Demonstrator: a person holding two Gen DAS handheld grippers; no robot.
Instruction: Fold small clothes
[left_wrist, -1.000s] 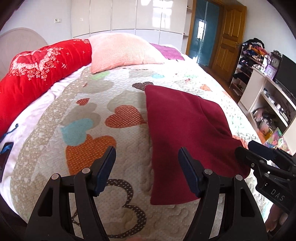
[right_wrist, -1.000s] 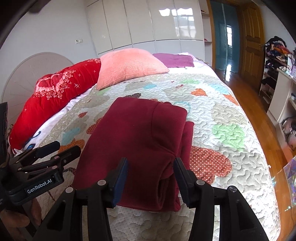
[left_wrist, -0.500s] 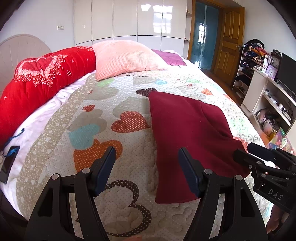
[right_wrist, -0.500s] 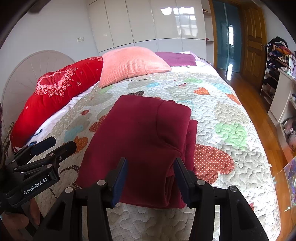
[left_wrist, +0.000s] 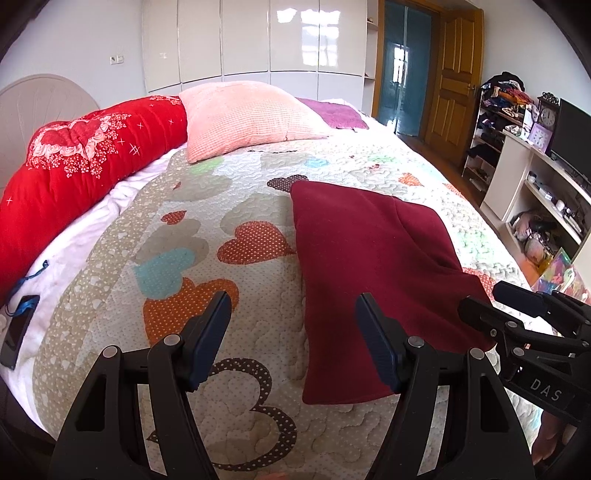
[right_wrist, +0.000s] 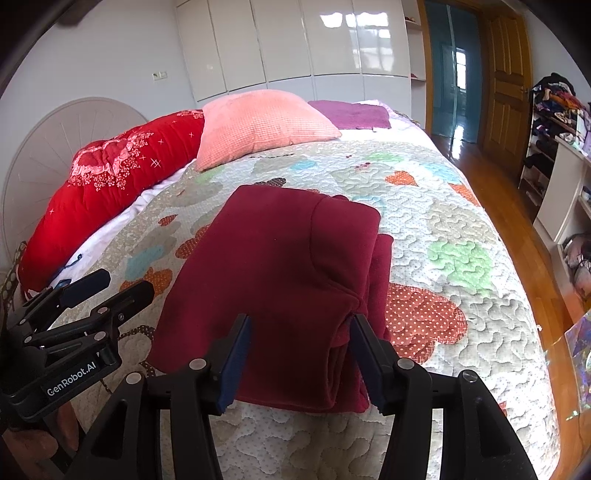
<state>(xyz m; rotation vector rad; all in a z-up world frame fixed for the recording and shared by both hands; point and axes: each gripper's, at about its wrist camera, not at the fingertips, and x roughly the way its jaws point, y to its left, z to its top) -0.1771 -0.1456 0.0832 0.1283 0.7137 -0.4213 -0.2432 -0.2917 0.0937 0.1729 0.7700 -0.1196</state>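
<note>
A quilt (right_wrist: 443, 236) with hearts covers the bed, and the dark red garment (right_wrist: 280, 266) lies folded near its front edge, its layered fold on the right side. The left gripper (left_wrist: 293, 338) hovers spread wide over the garment's left edge, holding nothing. The right gripper (right_wrist: 300, 356) sits above the near edge, its jaws opening, nothing pinched. To finish well, I would lift clear without dragging the stacked layers out of line.

Left tongs (left_wrist: 293, 321) wide apart, right tongs (right_wrist: 301, 345) opening
</note>
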